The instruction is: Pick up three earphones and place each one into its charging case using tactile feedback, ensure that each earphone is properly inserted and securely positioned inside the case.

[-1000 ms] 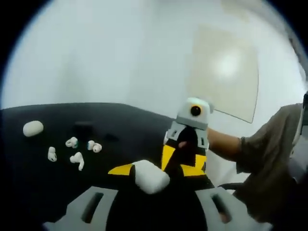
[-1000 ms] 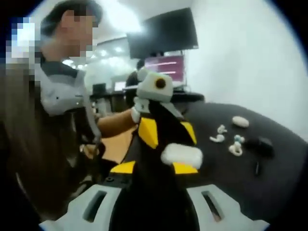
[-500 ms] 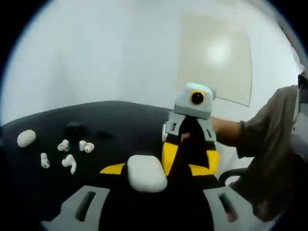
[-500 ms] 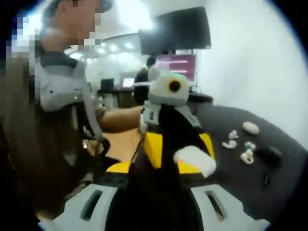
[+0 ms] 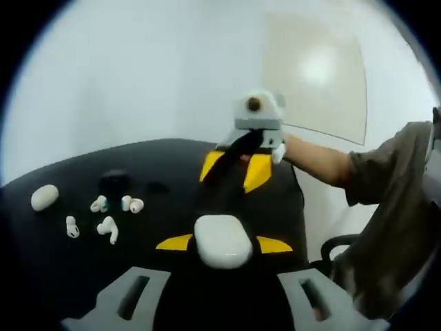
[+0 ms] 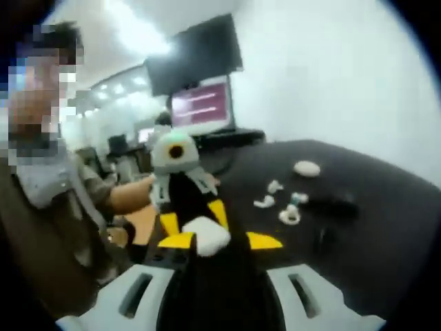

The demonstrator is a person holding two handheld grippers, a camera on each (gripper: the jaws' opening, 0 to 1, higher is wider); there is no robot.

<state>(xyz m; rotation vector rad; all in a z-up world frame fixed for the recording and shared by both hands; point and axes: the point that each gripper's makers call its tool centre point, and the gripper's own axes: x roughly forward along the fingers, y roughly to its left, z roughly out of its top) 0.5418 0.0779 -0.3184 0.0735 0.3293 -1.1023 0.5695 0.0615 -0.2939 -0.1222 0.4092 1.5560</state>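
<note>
In the left gripper view, the left gripper (image 5: 222,243) has its yellow-tipped jaws pinched on a closed white charging case (image 5: 222,241), held above the near part of the black tabletop (image 5: 165,172). Beyond it the right gripper (image 5: 238,162) hangs over the tabletop with its jaws close together and nothing visible between them; a hand (image 5: 293,147) grips it from the right. On the left of the tabletop lie several loose white earphones (image 5: 108,227) in a small cluster, with a second white case (image 5: 44,197) farther left, apart from them, and a dark round object (image 5: 114,181) just behind the cluster. In the right gripper view, the right gripper (image 6: 220,241) points towards the left gripper (image 6: 195,232), which carries the white case (image 6: 204,234) just beyond the right gripper's own yellow tips; whether those tips touch it cannot be told. The earphones (image 6: 277,201) and the other case (image 6: 306,167) sit farther off to the right on the tabletop (image 6: 372,207).
</note>
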